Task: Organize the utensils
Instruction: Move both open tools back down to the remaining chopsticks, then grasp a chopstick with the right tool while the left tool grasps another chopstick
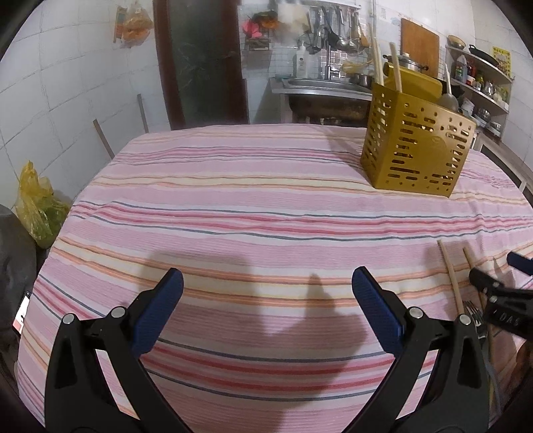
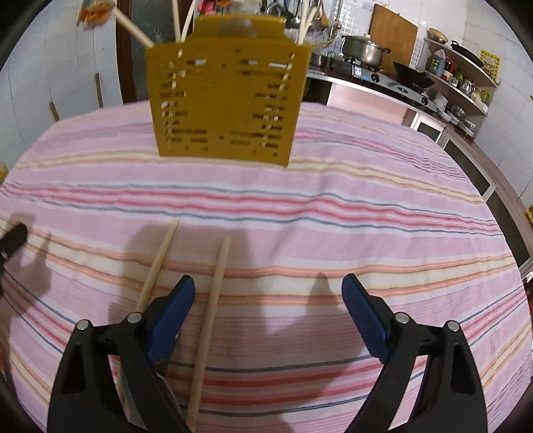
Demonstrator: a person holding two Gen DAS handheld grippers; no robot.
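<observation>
Here, right gripper (image 2: pixel 268 293) jaws wide, one chopstick (image 2: pixel 210 319) between, ungripped.

Mustard-yellow caddy (image 2: pixel 226 103), pink-striped tablecloth (image 2: pixel 333 216)

This is a home kitchen: white tiled walls (image 1: pixel 66 93), a steel sink (image 1: pixel 319 96) with ladles and spoons hanging on a rack (image 1: pixel 336 30) above it. A lidded pot (image 2: pixel 363 50) sits on a gas stove (image 2: pixel 389 78), a wooden cutting board (image 2: pixel 393 31) leans on the wall, and corner shelves (image 2: pixel 466 86) hold bottles and bowls. The table wears a pink striped cloth (image 1: pixel 250 206).
</observation>
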